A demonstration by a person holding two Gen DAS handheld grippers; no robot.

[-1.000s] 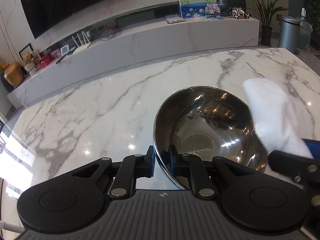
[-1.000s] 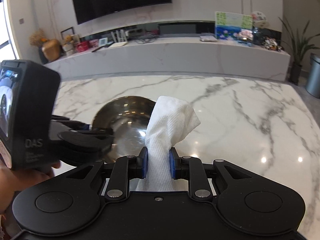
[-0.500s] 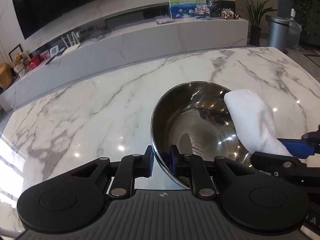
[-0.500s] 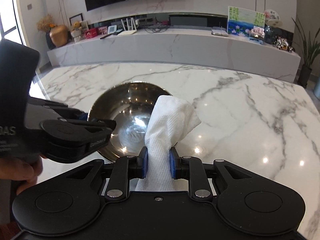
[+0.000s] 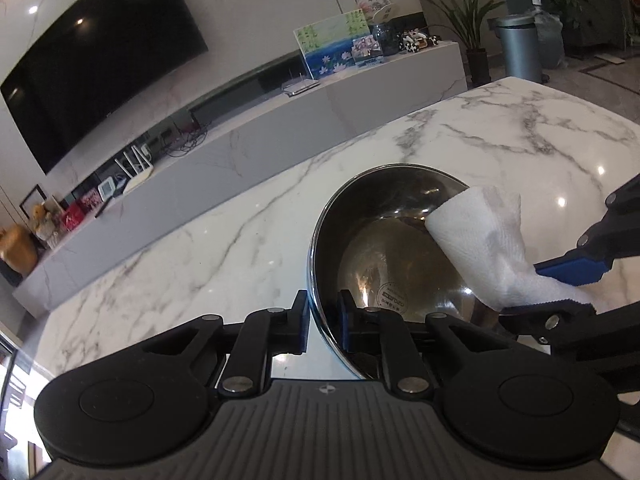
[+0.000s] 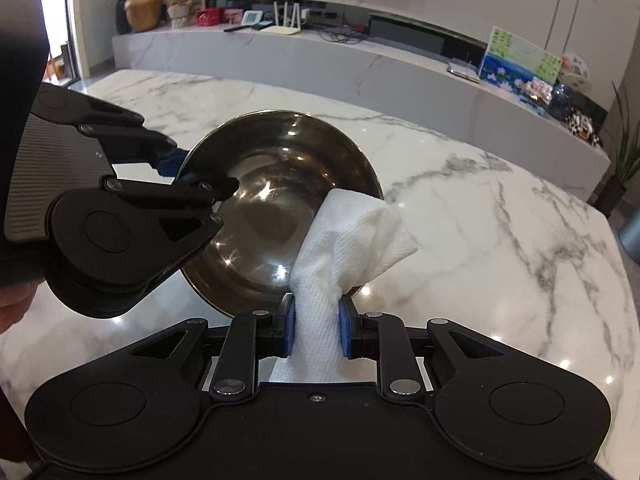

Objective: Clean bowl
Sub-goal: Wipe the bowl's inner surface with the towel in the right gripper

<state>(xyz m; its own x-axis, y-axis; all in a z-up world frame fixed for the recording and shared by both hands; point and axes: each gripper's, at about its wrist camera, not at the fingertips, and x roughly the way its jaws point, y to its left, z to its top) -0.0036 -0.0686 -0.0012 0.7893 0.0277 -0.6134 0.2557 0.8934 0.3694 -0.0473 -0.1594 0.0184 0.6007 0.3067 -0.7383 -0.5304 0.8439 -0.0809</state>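
A shiny steel bowl is held tilted above the marble table. My left gripper is shut on its near rim, one finger inside and one outside. My right gripper is shut on a folded white paper towel. The towel's free end rests over the bowl's right rim and against the inner wall; it also shows in the left wrist view. In the right wrist view the bowl sits straight ahead, with the left gripper clamped on its left rim.
A long marble sideboard runs behind the table with a router, picture frames and small ornaments. A large TV hangs on the wall. A grey bin and a potted plant stand at far right.
The bowl has tilted up more toward the right gripper. The right gripper has brought the towel in from beside the bowl onto its rim and inner wall.
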